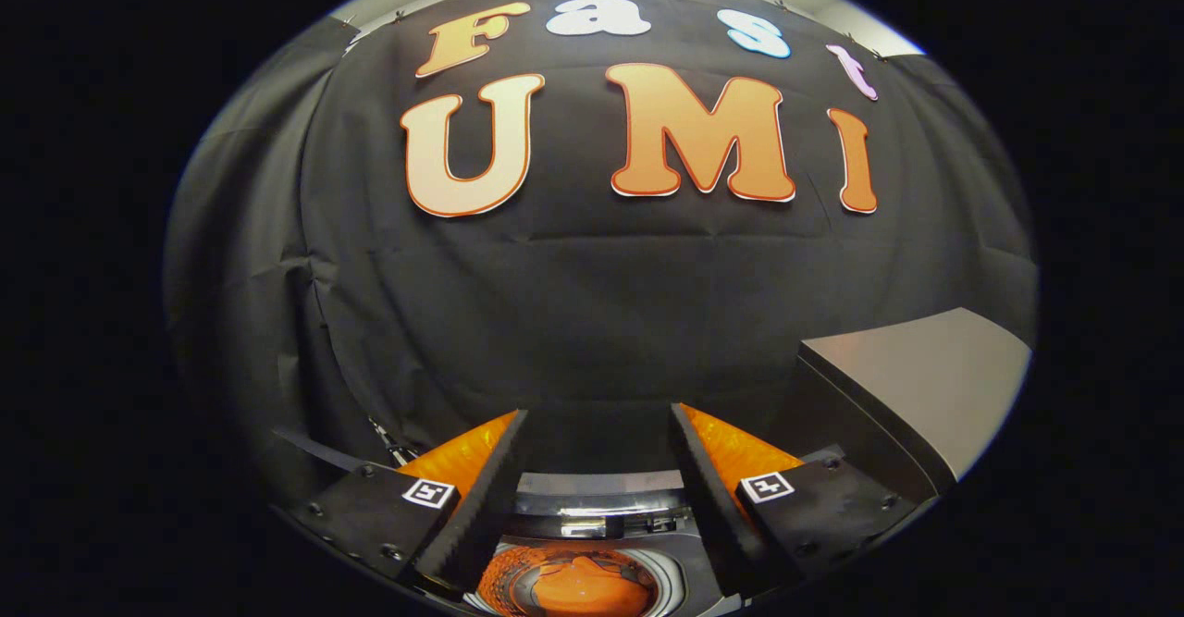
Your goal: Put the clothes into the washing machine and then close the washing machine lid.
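Gripper view: the gripper (pixel 599 423) is held wide apart, empty, above the washing machine's (pixel 680 557) round drum opening, where orange clothes (pixel 578 589) are seen.

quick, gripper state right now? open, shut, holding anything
Gripper: open, fingers spread apart with nothing between them, held above the washing machine drum, where something orange lies.
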Demonstrator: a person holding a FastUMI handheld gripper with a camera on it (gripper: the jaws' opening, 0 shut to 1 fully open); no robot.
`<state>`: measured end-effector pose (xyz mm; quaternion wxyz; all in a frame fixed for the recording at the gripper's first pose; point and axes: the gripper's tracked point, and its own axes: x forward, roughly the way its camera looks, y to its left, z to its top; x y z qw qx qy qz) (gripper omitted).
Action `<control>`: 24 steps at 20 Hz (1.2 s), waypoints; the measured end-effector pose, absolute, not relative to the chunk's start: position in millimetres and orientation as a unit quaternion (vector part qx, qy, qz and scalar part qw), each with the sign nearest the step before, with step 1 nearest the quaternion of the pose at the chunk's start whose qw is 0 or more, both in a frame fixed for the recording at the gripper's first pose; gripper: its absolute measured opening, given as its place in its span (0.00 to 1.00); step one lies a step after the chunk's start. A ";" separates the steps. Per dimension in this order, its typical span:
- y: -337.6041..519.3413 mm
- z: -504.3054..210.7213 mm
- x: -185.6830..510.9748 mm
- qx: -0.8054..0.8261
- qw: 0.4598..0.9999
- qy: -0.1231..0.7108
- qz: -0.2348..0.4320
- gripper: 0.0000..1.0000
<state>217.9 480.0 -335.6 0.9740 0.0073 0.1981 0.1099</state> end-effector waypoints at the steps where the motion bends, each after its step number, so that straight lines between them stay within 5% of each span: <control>1: 478.8 -337.0 211.9 0.007 0.974 0.198 0.110 0.96; 15: 448.4 -407.1 99.1 -0.006 0.967 0.235 0.103 0.96; 24: 453.9 -365.9 104.1 0.008 0.971 0.212 0.113 0.97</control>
